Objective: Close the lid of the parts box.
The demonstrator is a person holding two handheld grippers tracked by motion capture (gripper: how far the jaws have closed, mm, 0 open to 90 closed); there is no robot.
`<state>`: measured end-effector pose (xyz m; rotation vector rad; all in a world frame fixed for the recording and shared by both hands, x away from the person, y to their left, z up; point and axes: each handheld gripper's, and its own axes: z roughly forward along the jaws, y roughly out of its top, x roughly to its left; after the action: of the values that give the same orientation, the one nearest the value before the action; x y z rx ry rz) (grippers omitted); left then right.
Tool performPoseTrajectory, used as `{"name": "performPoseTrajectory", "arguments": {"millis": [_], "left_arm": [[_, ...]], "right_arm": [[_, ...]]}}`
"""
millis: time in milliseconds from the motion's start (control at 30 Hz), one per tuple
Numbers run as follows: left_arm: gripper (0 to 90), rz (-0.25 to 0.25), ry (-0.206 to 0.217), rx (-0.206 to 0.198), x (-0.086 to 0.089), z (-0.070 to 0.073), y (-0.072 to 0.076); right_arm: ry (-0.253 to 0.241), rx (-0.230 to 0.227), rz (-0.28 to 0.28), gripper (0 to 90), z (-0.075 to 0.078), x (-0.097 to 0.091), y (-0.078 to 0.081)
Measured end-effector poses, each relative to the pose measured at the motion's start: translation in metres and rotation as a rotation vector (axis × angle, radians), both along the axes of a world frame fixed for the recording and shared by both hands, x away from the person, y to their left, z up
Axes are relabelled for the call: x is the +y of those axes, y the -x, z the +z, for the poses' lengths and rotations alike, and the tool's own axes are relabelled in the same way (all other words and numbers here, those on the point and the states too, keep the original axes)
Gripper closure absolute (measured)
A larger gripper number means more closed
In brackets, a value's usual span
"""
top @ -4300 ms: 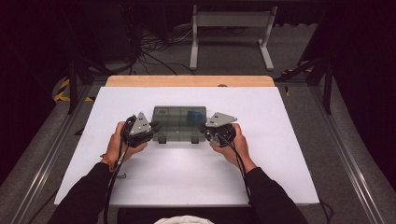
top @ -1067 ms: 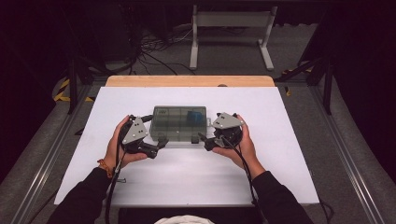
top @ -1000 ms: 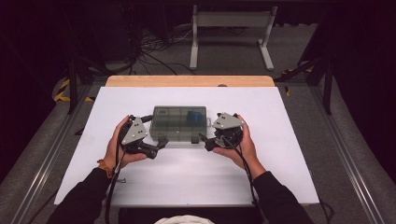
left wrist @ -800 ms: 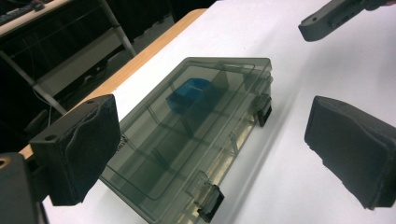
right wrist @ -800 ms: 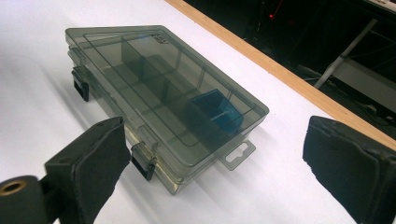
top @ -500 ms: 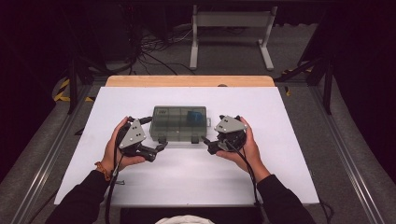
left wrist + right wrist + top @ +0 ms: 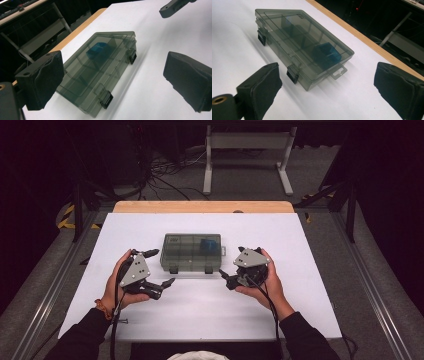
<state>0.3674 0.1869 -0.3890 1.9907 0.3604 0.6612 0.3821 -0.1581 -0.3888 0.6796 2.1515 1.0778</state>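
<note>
A smoky clear plastic compartment box point(image 7: 191, 252) lies shut on the white table point(image 7: 200, 315), two black latches on its near side. A blue block point(image 7: 206, 245) sits in its right rear compartment. My left gripper point(image 7: 160, 268) is held just left of the box's near corner, open and empty. On the other side, my right gripper point(image 7: 231, 262) is open and empty too, a short gap from the box. In the left gripper view the box point(image 7: 100, 70) lies ahead between the jaws, with the blue block point(image 7: 97, 48) inside. The right gripper view shows the box point(image 7: 302, 42) and block point(image 7: 328, 53).
A wooden strip point(image 7: 202, 207) edges the table's far side. Beyond it stand a grey metal frame point(image 7: 247, 142) and loose cables point(image 7: 165, 170) on the dark floor. Metal rails run along both sides of the table. A tip of the other gripper point(image 7: 175, 6) shows far off.
Both grippers have drawn back from the box's sides, outward and toward the person. The box has stayed where it was.
</note>
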Motion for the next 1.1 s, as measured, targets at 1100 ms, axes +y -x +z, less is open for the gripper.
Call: {"name": "performPoseTrajectory", "arguments": {"millis": [1100], "left_arm": [[4.1, 0.028, -0.027, 0.044, 0.044, -0.019, 0.032]], "right_arm": [[0.032, -0.014, -0.022, 7.7, -0.015, -0.052, 0.041]]}}
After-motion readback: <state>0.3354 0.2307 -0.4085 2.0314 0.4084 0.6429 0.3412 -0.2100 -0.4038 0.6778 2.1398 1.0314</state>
